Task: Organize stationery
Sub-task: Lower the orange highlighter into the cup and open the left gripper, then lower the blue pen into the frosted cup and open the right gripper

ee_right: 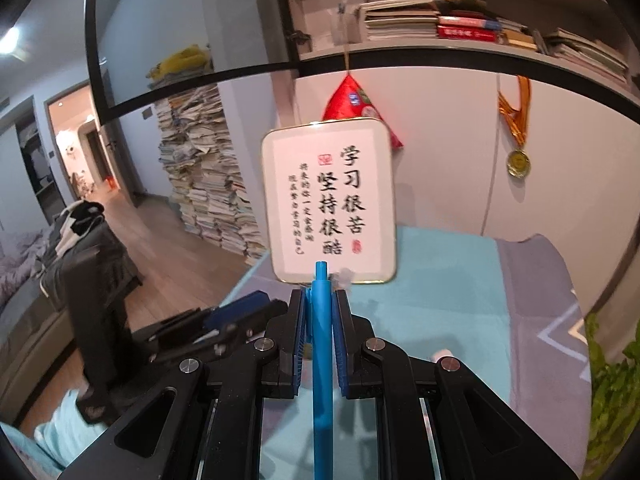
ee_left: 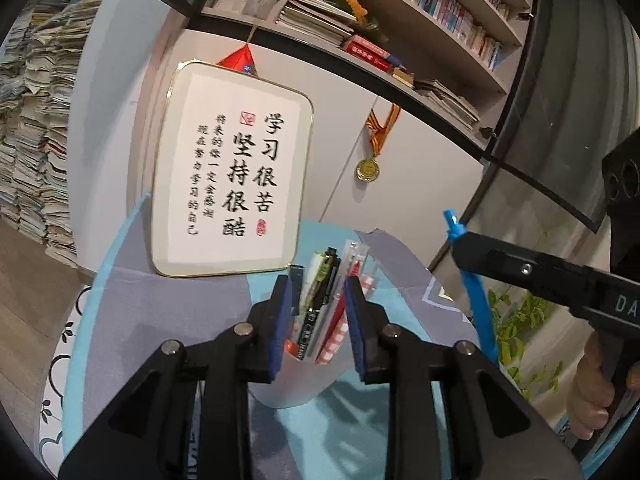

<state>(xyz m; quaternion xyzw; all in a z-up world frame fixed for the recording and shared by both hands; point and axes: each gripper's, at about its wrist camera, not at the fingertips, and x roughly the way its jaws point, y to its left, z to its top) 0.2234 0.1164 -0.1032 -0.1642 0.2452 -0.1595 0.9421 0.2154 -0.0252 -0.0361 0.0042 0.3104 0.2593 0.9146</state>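
A blue pen in one claw, a cup of pens in front of the other

The right gripper point(ee_right: 320, 316) is clenched on a long blue plastic pen point(ee_right: 322, 360); the pen's long side runs along the fingers, and its clicker end points away from the hand, up toward the white framed sign with black writing point(ee_right: 332, 204) that stands at the far edge of the table. The left gripper point(ee_left: 318, 304) hangs just over a frosted white plastic cup point(ee_left: 288, 380) full of pens point(ee_left: 320, 304), which stand up and lean toward the sign; its blue pads point(ee_left: 285, 308) sit on each side of the pens with gaps, so it is let go. The cup stands on the light blue and grey cloth point(ee_left: 160, 300) that covers the table
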